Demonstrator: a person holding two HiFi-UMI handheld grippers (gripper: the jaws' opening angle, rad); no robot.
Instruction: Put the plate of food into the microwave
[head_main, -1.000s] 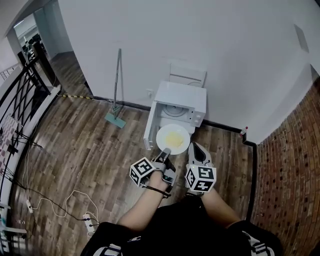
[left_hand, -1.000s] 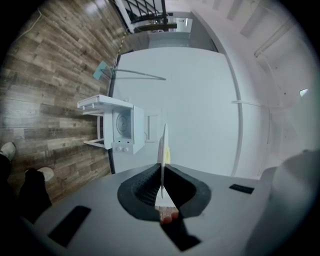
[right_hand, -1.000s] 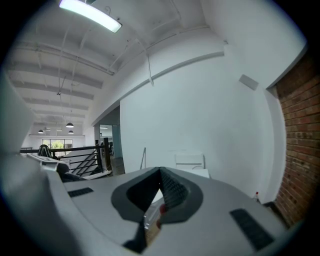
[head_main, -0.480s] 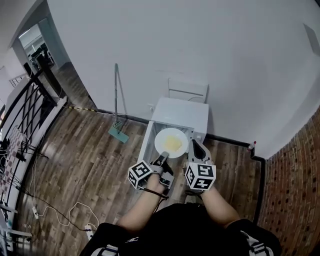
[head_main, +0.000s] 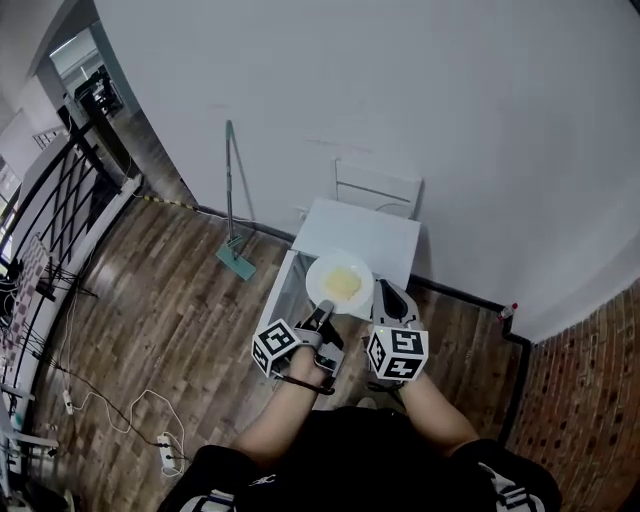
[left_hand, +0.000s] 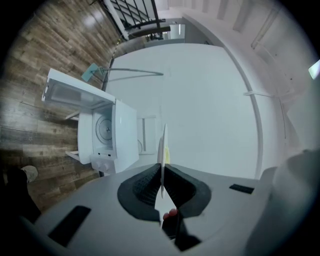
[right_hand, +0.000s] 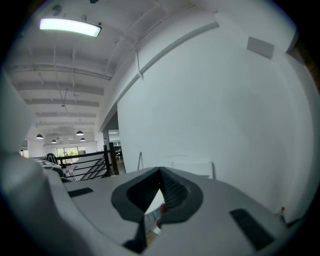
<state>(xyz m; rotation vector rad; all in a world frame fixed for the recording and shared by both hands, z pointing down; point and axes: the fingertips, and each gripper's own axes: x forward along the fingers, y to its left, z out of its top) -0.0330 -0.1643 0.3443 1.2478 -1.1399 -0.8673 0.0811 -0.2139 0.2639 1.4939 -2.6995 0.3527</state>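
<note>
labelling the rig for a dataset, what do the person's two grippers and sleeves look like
The left gripper and the right gripper both have smooth light grey bodies. Each carries a white cube printed with black square markers. The fingers are dark ribbed pads set in a V-shaped notch. The person wears a black top that leaves the forearms bare. No cables show on either gripper.

The microwave (head_main: 360, 240) cavity is left unblocked by its door (head_main: 283, 292), which is swung wide leftward; passage behind is closed by the wall (head_main: 400, 100), against which a mop (head_main: 231, 190) is leaned
</note>
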